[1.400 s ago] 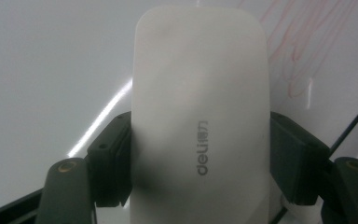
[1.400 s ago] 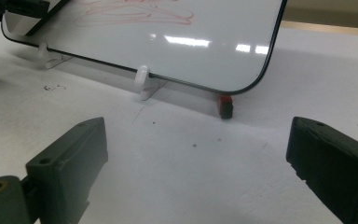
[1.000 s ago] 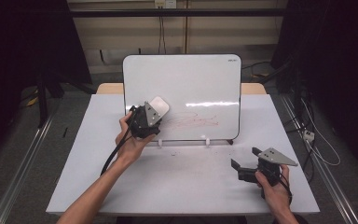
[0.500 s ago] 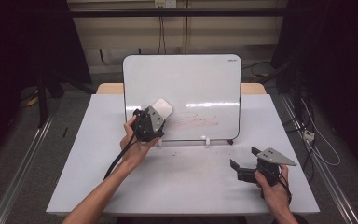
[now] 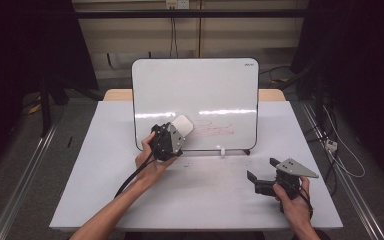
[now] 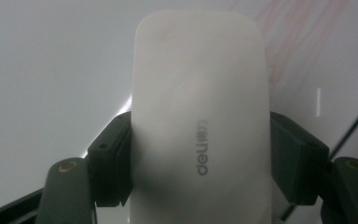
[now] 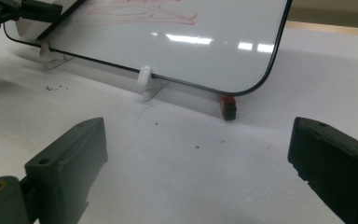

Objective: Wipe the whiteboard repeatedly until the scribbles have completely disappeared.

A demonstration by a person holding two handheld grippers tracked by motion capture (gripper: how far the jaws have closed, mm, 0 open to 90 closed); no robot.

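Note:
A whiteboard stands tilted on white clips at the table's middle, with faint red scribbles low on its face. My left gripper is shut on a white eraser, held against the board just left of the scribbles. In the left gripper view the eraser stands between both jaws, with red marks at the upper right. My right gripper rests open on the table at the front right. Its own view has the scribbles and the board's lower edge.
A small red and black piece lies under the board's lower right corner, beside a white clip. The white table has dark specks in front of the board. A cable trails from the left gripper along the forearm.
My left gripper with the eraser has slid rightward and slightly down along the board toward the red scribbles. The right gripper has stayed in place.

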